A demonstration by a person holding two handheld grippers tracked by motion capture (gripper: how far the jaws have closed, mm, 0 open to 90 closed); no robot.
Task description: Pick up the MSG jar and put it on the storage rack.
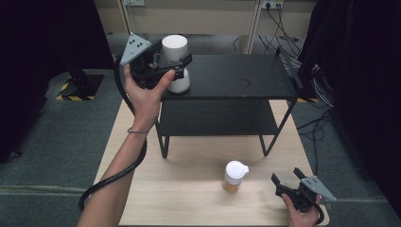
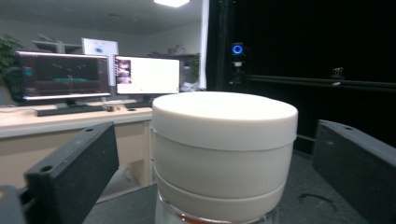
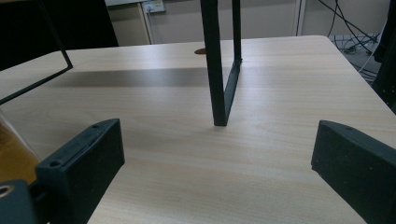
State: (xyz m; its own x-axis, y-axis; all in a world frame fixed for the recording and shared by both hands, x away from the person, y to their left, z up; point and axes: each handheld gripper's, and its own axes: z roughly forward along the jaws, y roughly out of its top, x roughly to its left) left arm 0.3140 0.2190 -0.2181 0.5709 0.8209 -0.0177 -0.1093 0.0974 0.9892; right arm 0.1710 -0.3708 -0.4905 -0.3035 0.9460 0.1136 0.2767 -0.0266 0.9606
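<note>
we see the left gripper (image 1: 176, 65) with its jaws spread wide on both sides of a white jar (image 1: 175, 64); in the left gripper view there is a clear gap between each jaw and the white lid (image 2: 224, 119), so the pads do not press on it. the jar stands on the top of the black shelf (image 1: 236, 78), at its left end. the left hand (image 1: 144, 92) is raised over the table (image 1: 189, 189), the forearm reaching forward from the bottom edge. the right gripper (image 1: 289, 178) rests low at the near right corner of the table, jaws wide apart with bare wood between them. a small bottle (image 1: 234, 176) with amber content stands just left of it.
</note>
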